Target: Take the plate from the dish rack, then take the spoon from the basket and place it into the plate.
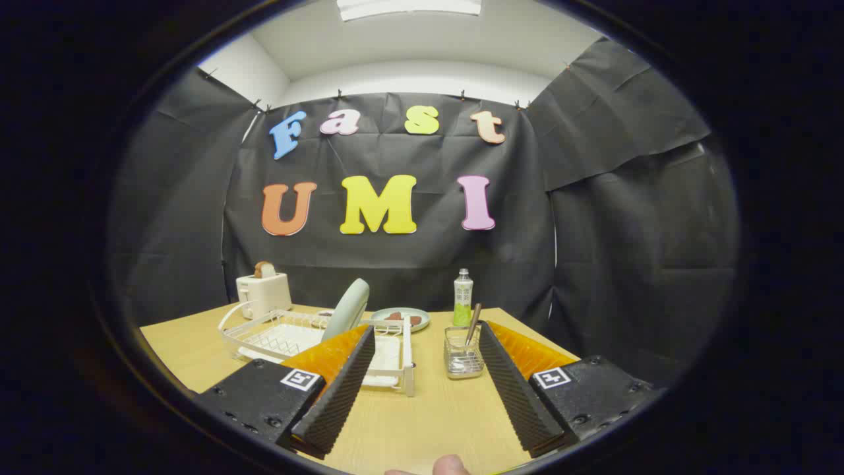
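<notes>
Fingers (422, 389) spread and empty; upright plate (347, 309) may slip or snag in dish rack (264, 336) if gripped off-centre.

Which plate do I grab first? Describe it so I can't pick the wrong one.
On the wooden table sits a white wire dish rack, ahead of the open gripper. The pale green plate stands on edge in it, just beyond the left of the jaws. The other plate lies flat behind the rack, with food on it.
</notes>
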`<act>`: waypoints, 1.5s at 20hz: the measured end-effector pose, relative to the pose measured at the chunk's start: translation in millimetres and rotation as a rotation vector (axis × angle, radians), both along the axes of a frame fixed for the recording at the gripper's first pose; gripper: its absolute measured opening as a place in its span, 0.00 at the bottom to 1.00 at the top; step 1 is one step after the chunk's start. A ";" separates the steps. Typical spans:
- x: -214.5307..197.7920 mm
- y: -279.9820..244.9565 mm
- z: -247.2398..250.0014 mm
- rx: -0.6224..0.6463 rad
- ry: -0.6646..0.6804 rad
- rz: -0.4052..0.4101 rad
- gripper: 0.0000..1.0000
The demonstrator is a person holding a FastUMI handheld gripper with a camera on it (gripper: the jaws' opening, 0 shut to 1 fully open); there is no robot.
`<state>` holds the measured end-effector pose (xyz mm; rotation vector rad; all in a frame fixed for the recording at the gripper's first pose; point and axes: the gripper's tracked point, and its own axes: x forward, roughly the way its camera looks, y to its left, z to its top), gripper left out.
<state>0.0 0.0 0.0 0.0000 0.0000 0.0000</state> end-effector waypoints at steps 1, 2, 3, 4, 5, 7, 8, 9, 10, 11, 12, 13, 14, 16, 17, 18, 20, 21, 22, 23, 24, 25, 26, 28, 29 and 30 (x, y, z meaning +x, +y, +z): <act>0.1 -0.2 -0.1 0.004 0.000 0.000 1.00; 0.0 0.1 0.0 0.008 0.002 0.003 1.00; 0.3 0.7 -0.6 0.015 0.003 0.005 1.00; 0.3 0.3 0.3 0.018 0.002 0.005 1.00; 0.5 -0.5 0.6 0.020 0.000 0.004 1.00; 1.9 -0.3 -0.4 0.019 -0.001 0.006 1.00; 2.4 0.9 -1.0 0.017 0.002 0.006 1.00; 2.7 1.5 -2.7 0.014 0.005 0.007 1.00; 3.7 2.3 -3.3 0.011 0.008 0.009 1.00; 3.5 3.3 -4.3 0.009 0.009 0.013 1.00; 3.3 4.7 -3.8 0.009 0.009 0.017 1.00; 4.6 3.5 -3.6 0.010 0.007 0.016 1.00; 5.7 3.0 -3.3 0.011 0.007 0.013 1.00; 10.3 7.1 -2.9 0.035 0.012 0.030 1.00; 13.9 11.7 -2.5 0.053 0.016 0.047 1.00; 17.8 13.9 0.3 0.072 0.013 0.061 1.00; 26.4 16.2 3.2 0.101 0.010 0.084 1.00; 31.8 16.4 2.1 0.108 0.015 0.094 1.00; 36.8 17.3 4.7 0.113 0.016 0.103 1.00; 41.7 17.7 9.2 0.118 0.013 0.110 1.00; 47.1 18.9 16.8 0.118 0.008 0.121 1.00; 53.3 20.0 23.1 0.114 0.004 0.126 1.00; 59.9 22.5 32.3 0.109 -0.001 0.134 1.00; 76.1 32.1 49.3 0.100 0.005 0.157 1.00; 86.7 37.9 56.6 0.100 0.015 0.173 1.00; 98.2 44.9 65.0 0.104 0.028 0.187 1.00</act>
